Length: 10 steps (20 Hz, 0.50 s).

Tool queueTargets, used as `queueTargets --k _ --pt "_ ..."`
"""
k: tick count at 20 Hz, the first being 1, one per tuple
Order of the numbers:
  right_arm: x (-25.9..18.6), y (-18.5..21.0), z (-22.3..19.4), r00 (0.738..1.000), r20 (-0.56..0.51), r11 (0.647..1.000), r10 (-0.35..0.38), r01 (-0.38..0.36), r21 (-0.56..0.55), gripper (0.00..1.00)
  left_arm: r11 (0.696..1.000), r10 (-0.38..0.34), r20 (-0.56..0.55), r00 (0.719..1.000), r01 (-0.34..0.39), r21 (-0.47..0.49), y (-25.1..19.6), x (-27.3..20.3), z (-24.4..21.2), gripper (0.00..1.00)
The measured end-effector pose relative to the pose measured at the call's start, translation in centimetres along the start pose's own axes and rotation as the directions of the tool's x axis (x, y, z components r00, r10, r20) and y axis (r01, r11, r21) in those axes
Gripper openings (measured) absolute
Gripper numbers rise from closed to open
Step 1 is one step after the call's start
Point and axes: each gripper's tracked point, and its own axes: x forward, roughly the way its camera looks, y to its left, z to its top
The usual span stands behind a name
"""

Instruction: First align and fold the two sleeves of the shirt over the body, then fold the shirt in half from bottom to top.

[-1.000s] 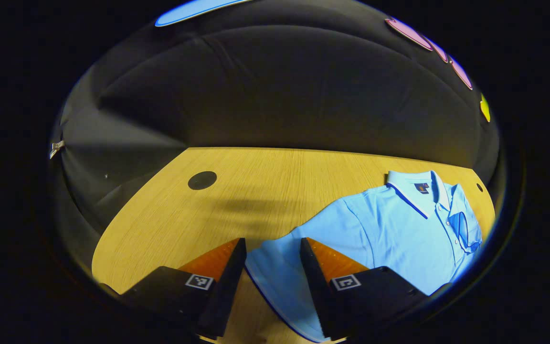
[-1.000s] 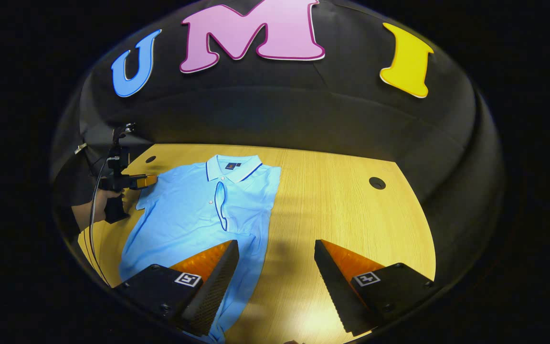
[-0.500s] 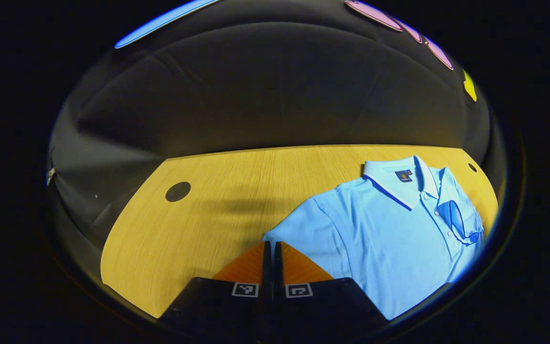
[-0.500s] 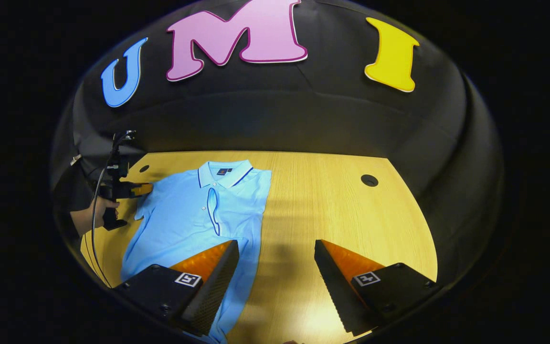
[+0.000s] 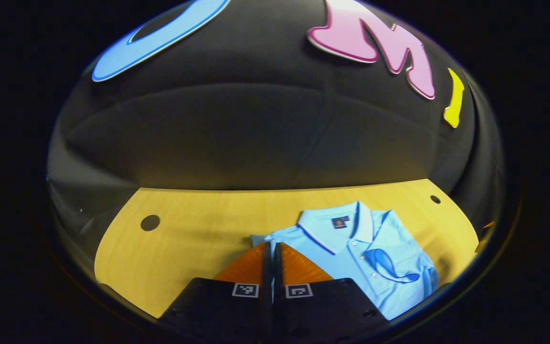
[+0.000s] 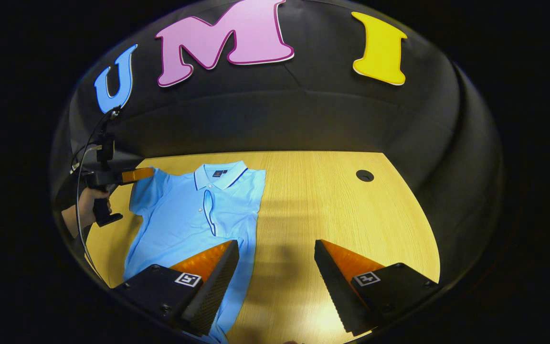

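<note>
I see the light blue short-sleeved polo shirt (image 6: pixel 194 215) lying face up on the pale wooden tabletop (image 6: pixel 342 205), collar toward the black cloth wall, with one sleeve already folded over its chest. In the right gripper view my left gripper (image 6: pixel 148 173) is held out level above the table's far left part by a hand (image 6: pixel 86 203) wrapped around its handle, a cable looping up from it, and its tip sits at the shirt's other sleeve (image 6: pixel 142 193), which is raised off the wood. In the left gripper view the left gripper's (image 5: pixel 271 248) fingers are pressed together with a thin edge of blue cloth between them, so I read them as clamped on that sleeve (image 5: pixel 260 240). My right gripper (image 6: pixel 277 258) hangs low over the shirt's near side, fingers spread wide apart and holding nothing: one finger overlaps the shirt's side edge, the other is over bare wood.
</note>
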Motion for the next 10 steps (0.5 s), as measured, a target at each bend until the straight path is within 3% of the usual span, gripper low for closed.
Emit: queueTargets --k 7,8,9,10 --pt "-0.3 -0.3 0.1 1.0 0.004 1.0 0.007 -0.007 0.02 0.99 0.987 -0.153 -0.023 0.988 0.152 -0.051 -9.0 -0.8 -0.6 0.07" --pt "-0.4 -0.4 0.0 1.0 0.003 1.0 0.007 -0.007 0.022 0.99 0.981 -0.186 -0.027 0.982 0.184 -0.066 -10.0 -1.2 -0.6 0.12" --pt "-0.5 -0.3 -0.1 1.0 0.0 1.0 0.007 -0.007 0.024 0.99 0.975 -0.212 -0.022 0.977 0.21 -0.078 -11.0 -1.5 -0.5 0.09" --pt "-0.6 -0.4 -0.2 1.0 -0.001 1.0 0.007 -0.006 0.028 0.99 0.968 -0.238 -0.01 0.971 0.237 -0.079 -11.7 -2.1 -0.3 0.29"
